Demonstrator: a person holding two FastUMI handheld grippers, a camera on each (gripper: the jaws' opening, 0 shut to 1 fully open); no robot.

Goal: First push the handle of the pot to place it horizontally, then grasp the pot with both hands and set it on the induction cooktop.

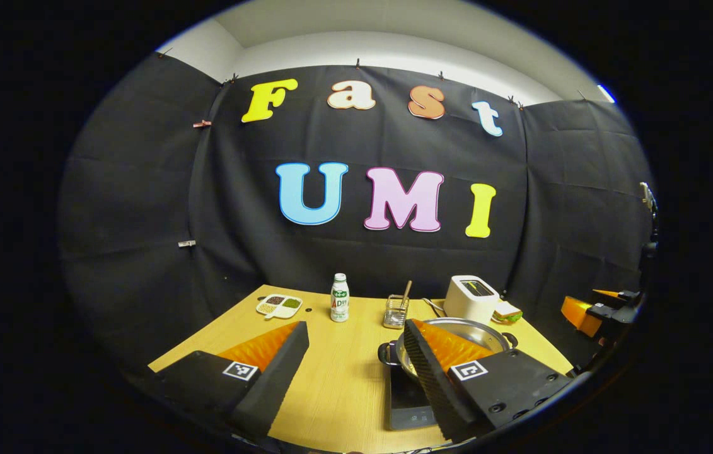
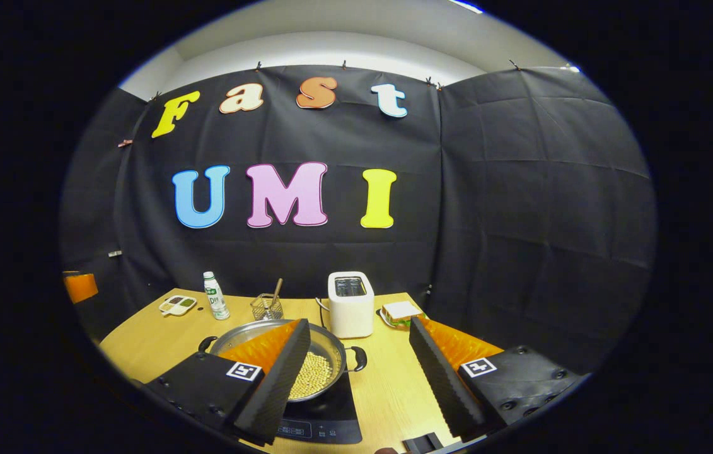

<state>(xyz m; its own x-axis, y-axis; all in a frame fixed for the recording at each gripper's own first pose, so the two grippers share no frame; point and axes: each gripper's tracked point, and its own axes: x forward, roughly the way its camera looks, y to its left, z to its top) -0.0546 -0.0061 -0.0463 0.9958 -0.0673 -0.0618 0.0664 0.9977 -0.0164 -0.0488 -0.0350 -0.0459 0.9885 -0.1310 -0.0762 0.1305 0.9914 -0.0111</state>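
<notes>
Left gripper view: the left tongs [image 1: 356, 362] are held wide apart above the worktop [image 1: 343, 378], with nothing between the two fingers. The pot [image 1: 469, 334] is seen seated on the induction cooktop [image 1: 408, 397], partly covered by one finger of the tongs. Its two side handles are set level, one on either side of the rim. Behind the pot a wire holder [image 1: 396, 312] with a wooden stick in it is placed, and a white toaster [image 1: 471, 298] is found just beside the pot's far rim. A sandwich on a plate [image 1: 507, 311] lies next to the toaster. Farther from the pot, toward the wall, a small bottle [image 1: 340, 298] and a divided dish [image 1: 279, 306] are set.

In the right gripper view the right tongs [image 2: 359, 369] are likewise spread open and empty (neither finger is pressed on the pot). The pot [image 2: 324, 359] is shown resting on the cooktop [image 2: 324, 419], with pale beans [image 2: 313, 373] gathered inside it. The toaster [image 2: 351, 304] stands just behind the pot's handle, the sandwich [image 2: 401, 313] beside the toaster.
</notes>
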